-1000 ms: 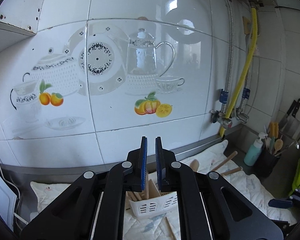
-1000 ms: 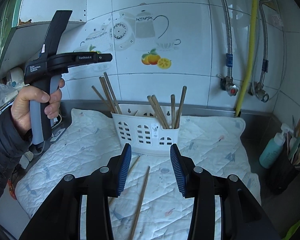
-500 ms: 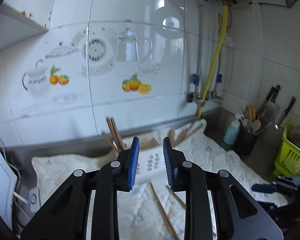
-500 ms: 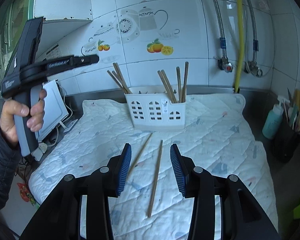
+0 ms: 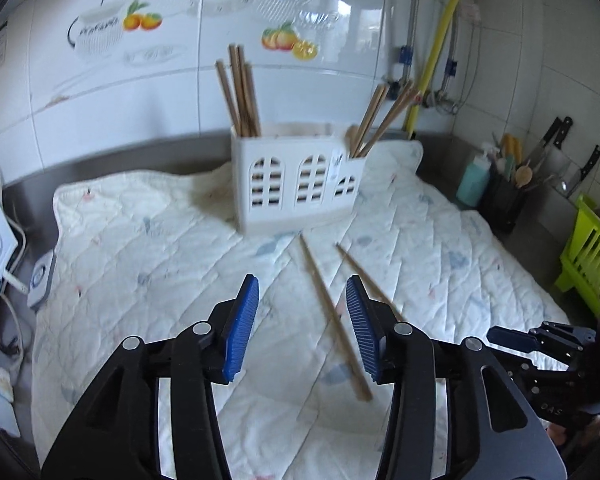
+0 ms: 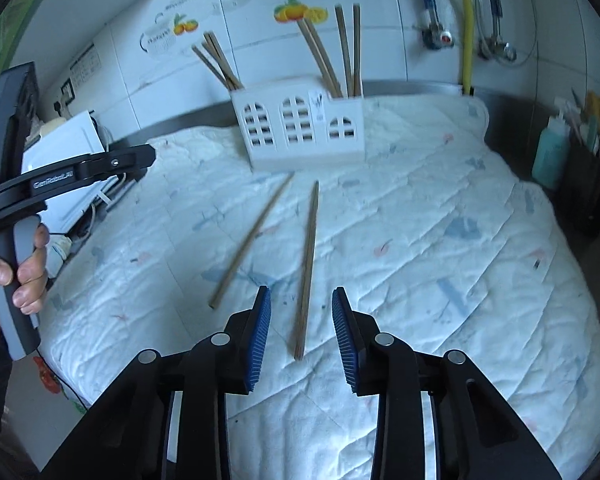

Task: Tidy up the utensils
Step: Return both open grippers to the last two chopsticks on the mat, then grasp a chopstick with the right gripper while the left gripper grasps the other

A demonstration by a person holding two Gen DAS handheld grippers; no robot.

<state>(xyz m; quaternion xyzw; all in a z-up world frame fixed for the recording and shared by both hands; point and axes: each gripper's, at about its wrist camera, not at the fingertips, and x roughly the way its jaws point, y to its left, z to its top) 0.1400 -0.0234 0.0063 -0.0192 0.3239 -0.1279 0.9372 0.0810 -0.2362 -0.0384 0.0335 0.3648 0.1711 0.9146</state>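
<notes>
A white utensil caddy [image 5: 296,182] [image 6: 304,130] stands upright on a quilted mat, with wooden chopsticks sticking out of its left [image 5: 240,92] and right [image 5: 376,120] compartments. Two loose chopsticks lie on the mat in front of it: one [image 5: 332,320] [image 6: 252,240] and the other [image 5: 364,280] [image 6: 308,264]. My left gripper [image 5: 302,320] is open and empty above the mat, one loose chopstick lying between its fingers in view. My right gripper [image 6: 300,332] is open and empty, hovering over the near end of the other chopstick. The left gripper's body shows in the right wrist view [image 6: 60,176].
The white quilted mat [image 6: 460,240] covers the counter against a tiled wall. A teal bottle [image 5: 474,180] and a black utensil pot [image 5: 504,196] stand at the right, knives on the wall, a green rack [image 5: 588,248] far right. A white appliance [image 6: 60,148] sits at left.
Both grippers have tilted down and come lower toward the mat. The left gripper has opened from nearly shut to wide. The loose chopsticks now lie right before both grippers.
</notes>
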